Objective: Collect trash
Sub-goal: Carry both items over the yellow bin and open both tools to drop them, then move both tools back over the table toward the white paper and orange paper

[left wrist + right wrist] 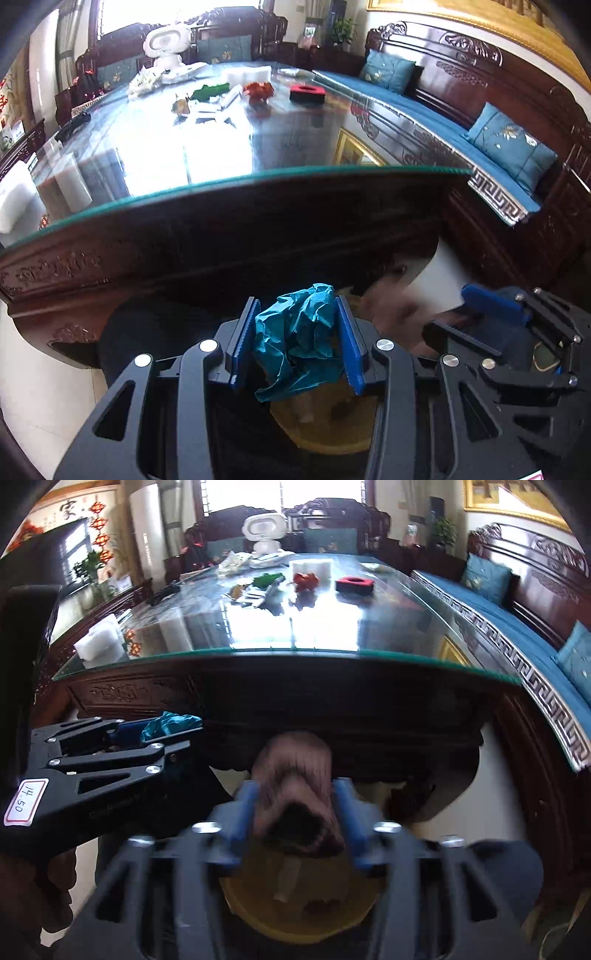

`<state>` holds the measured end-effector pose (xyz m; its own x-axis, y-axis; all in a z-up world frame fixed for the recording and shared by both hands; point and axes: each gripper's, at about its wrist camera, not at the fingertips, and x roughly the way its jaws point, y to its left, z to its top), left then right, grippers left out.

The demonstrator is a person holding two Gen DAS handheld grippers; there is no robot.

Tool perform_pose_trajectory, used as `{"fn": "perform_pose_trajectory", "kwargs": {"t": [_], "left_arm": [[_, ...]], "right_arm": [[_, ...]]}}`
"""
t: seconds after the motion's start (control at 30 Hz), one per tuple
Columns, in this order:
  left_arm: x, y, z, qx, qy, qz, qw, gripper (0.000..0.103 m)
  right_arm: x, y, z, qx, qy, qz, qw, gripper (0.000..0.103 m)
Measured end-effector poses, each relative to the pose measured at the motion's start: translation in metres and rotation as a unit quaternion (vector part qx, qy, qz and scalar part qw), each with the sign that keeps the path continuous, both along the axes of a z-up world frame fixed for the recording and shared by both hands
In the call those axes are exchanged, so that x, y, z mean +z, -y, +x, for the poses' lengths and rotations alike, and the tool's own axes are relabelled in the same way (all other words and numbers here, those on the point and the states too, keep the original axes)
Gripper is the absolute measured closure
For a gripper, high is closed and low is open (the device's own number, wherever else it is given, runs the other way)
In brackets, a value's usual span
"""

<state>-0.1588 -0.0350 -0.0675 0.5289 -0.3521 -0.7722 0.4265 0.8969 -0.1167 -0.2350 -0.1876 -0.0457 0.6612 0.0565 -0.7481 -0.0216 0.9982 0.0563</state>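
Note:
My left gripper (295, 306) is shut on a crumpled teal paper (299, 343), pressed between its blue pads below the table's front edge. The same gripper (173, 723) shows at left in the right wrist view. A blurred pinkish-brown wad (295, 797) sits between the spread blue fingers of my right gripper (295, 790), and I see no pad pressing on it. Both grippers hang over a round yellow bin (295, 919) on the floor. In the left wrist view the right gripper (476, 317) is at lower right with the wad (391, 306) beside it.
A glass-topped carved wooden table (295, 651) stands right ahead. It bears a red crumpled piece (306, 580), a green one (267, 579), a red-and-black box (354, 584), white papers and a white foam block (98, 642). A blue-cushioned bench (517, 627) runs along the right.

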Motion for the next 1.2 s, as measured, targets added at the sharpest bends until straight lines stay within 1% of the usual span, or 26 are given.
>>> {"fn": "perform_pose_trajectory", "kwargs": {"t": [0.1,0.3,0.5,0.53,0.6,0.63,0.67,0.8,0.93,1.07,1.2], "left_arm": [[-0.004,0.002,-0.004,-0.009,-0.009,-0.002,0.9999,0.061],[-0.005,0.015,-0.013,-0.043,-0.014,-0.005,0.999,0.06],[-0.009,0.027,-0.017,-0.066,-0.023,0.001,0.9975,0.055],[-0.008,0.027,-0.017,-0.068,-0.024,0.0,0.9974,0.053],[-0.007,0.029,-0.018,-0.074,-0.024,0.0,0.997,0.044],[-0.006,0.03,-0.019,-0.076,-0.021,0.0,0.9969,0.038],[-0.005,0.03,-0.02,-0.078,-0.016,0.0,0.9968,0.034],[-0.001,0.031,-0.023,-0.085,-0.01,0.001,0.9964,0.034],[0.006,0.027,-0.019,-0.07,-0.001,-0.004,0.9976,0.041],[0.022,0.016,-0.004,-0.029,0.02,-0.008,0.9993,0.041],[0.043,0.002,0.019,0.02,0.052,-0.013,0.9984,0.041]], "right_arm": [[0.002,0.004,-0.004,-0.012,0.004,-0.001,1.0,0.053],[0.014,0.016,-0.002,-0.036,0.022,0.008,0.999,0.053],[0.019,0.022,0.002,-0.04,0.029,0.011,0.999,0.051],[0.02,0.022,0.002,-0.04,0.031,0.01,0.999,0.051],[0.023,0.022,0.003,-0.039,0.035,0.01,0.999,0.051],[0.024,0.022,0.004,-0.039,0.036,0.01,0.999,0.051],[0.025,0.023,0.004,-0.039,0.038,0.011,0.998,0.051],[0.029,0.022,0.004,-0.04,0.044,0.014,0.998,0.051],[0.036,0.019,0.008,-0.033,0.054,0.022,0.998,0.051],[0.049,0.014,0.019,-0.017,0.07,0.024,0.997,0.051],[0.064,0.011,0.042,-0.01,0.092,0.036,0.995,0.051]]}}
